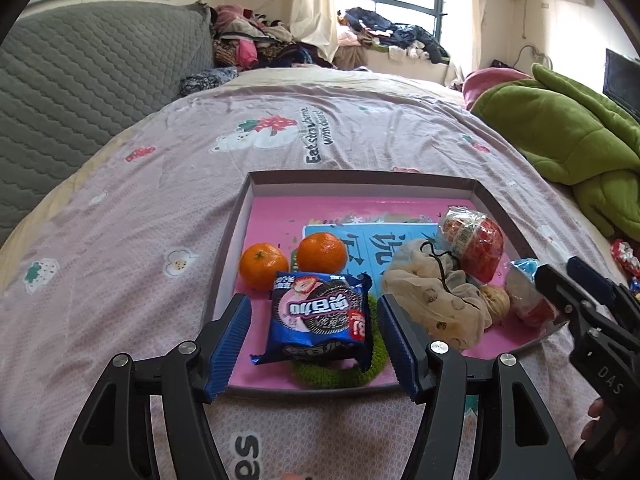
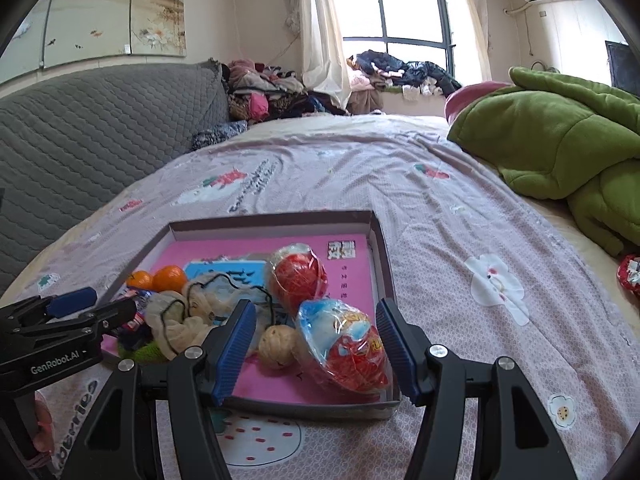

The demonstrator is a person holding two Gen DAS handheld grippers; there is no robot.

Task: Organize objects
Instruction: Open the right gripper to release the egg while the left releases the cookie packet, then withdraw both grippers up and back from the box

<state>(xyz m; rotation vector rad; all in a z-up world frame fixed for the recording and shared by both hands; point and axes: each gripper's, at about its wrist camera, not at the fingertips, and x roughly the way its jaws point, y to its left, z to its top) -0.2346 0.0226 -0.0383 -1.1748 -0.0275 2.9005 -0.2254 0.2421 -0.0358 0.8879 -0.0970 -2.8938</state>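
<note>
A shallow cardboard tray with a glossy pink floor sits on a bed's pale mauve printed sheet, backed by a grey quilted headboard cover. At the tray's left, two round, dimpled tangerines rest side by side, just beyond a crinkled blue foil cookie packet lying on a fuzzy green knitted ring. The left gripper hovers with its ribbed blue pads spread wide on either side of the packet, clear of it and gripping nothing. Toward the middle, a limp cream drawstring pouch slumps beside a wrinkled tan walnut. Farther right, two egg-shaped treats in clear crackly wrap, one mostly red, one blue, white and red, lie near the tray's right wall. The right gripper likewise stands released, its pads flanking the nearer egg without pressing it. A rumpled green fleece blanket fills the far right.
</note>
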